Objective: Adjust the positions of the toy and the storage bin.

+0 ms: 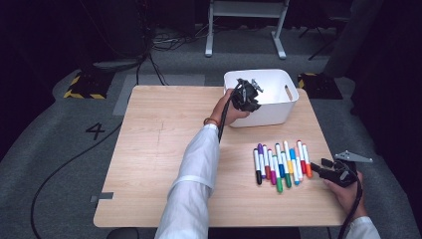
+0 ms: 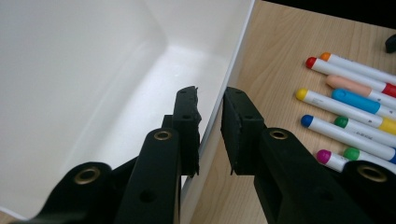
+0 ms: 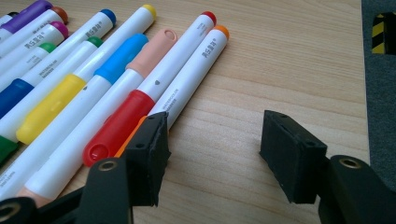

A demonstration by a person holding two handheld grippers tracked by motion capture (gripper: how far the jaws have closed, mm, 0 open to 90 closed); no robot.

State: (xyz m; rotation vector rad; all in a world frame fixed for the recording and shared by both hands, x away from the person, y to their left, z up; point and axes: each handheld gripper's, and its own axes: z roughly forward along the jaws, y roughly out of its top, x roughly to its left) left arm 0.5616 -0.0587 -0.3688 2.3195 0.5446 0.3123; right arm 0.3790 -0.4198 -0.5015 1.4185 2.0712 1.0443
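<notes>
Printed writing runs along the white barrels of the markers (image 3: 140, 74) but is too small to read; a "4" (image 1: 95, 131) is marked on the grey floor (image 1: 59, 149) left of the surface (image 1: 159, 149).

The left gripper (image 2: 210, 126) has its fingers (image 2: 187, 116) narrowed across the wall of the white bin (image 1: 278, 102), at the far right corner of the surface. The left gripper view shows the bin's bare interior.

The right gripper (image 3: 212, 154) rests at the right edge, fingers (image 3: 292, 154) wide, nothing between them, one just beside the orange marker (image 3: 196, 79).

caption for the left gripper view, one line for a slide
Left gripper clamped on the white bin wall, markers beside it on the table.
</notes>
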